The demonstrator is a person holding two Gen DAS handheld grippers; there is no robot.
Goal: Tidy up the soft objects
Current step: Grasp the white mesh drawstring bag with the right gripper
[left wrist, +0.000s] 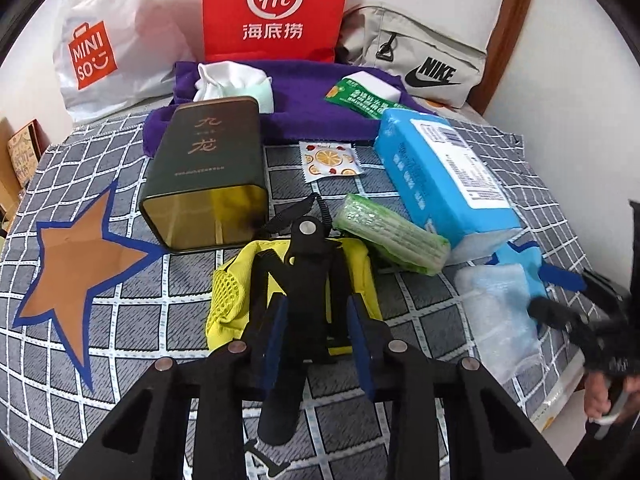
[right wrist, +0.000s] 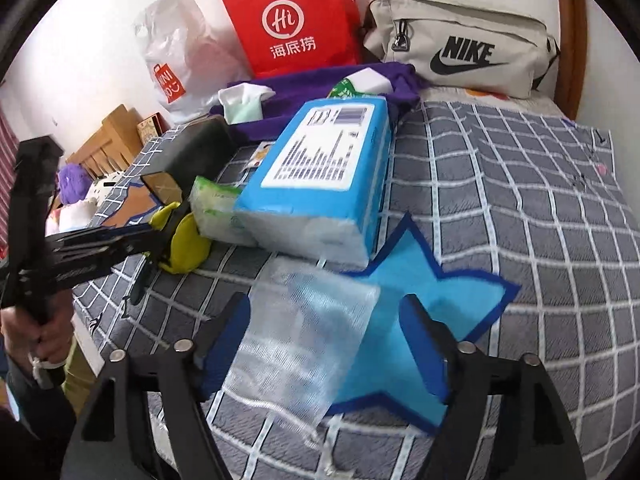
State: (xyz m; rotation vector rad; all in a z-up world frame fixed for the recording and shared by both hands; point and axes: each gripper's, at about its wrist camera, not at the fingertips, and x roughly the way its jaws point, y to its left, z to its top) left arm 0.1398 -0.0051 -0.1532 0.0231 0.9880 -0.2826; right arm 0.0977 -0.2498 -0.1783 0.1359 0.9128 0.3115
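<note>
Left wrist view: left tongs (left wrist: 316, 330) narrowed around black strap (left wrist: 308, 280) of yellow mesh pouch (left wrist: 230, 294); whether pads press it, cannot tell. Pouch lies on grid-pattern bed cover (left wrist: 120, 320), just before dark tin (left wrist: 208, 184).

Right wrist view: right tongs (right wrist: 326, 344) spread wide, gripping nothing. Clear plastic bag (right wrist: 308, 340) lies between them, partly over blue star (right wrist: 420, 300). Blue tissue pack (right wrist: 328, 176) just beyond.

Tin (left wrist: 208, 176): glossy dark metal, gilt inside.
Pouch (left wrist: 236, 300): yellow mesh cloth between my left pads.
Tissue pack (right wrist: 324, 176): shiny blue plastic.
Bedcover (right wrist: 520, 208): matt checked cloth.
</note>
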